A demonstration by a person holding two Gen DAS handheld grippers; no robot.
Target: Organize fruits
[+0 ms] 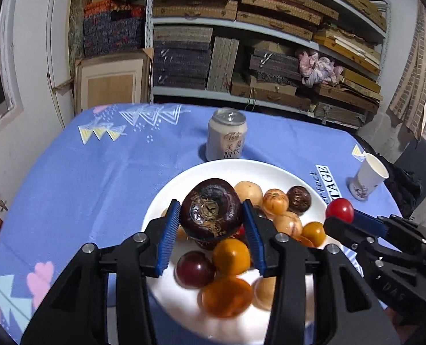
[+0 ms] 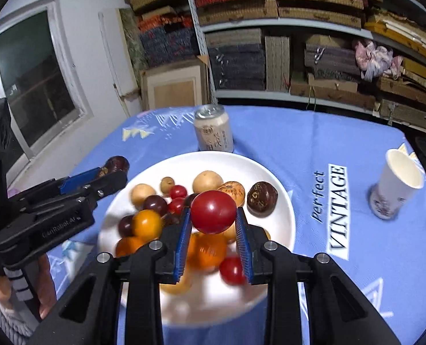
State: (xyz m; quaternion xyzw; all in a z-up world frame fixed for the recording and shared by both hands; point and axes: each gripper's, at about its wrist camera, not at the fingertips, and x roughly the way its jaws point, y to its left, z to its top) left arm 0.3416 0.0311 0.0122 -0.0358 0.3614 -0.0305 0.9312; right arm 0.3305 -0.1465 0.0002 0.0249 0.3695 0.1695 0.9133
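Fingers: left gripper (image 1: 211,227) pinches a dark brown round fruit (image 1: 211,210); right gripper (image 2: 213,224) pinches a glossy red round fruit (image 2: 213,212) (both directly above the white round plate (image 2: 281,201)).

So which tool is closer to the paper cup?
Right. The right tool, holding a red tomato, sits over the plate's cup-side half. The left tool is at the plate's far side from the paper cup.
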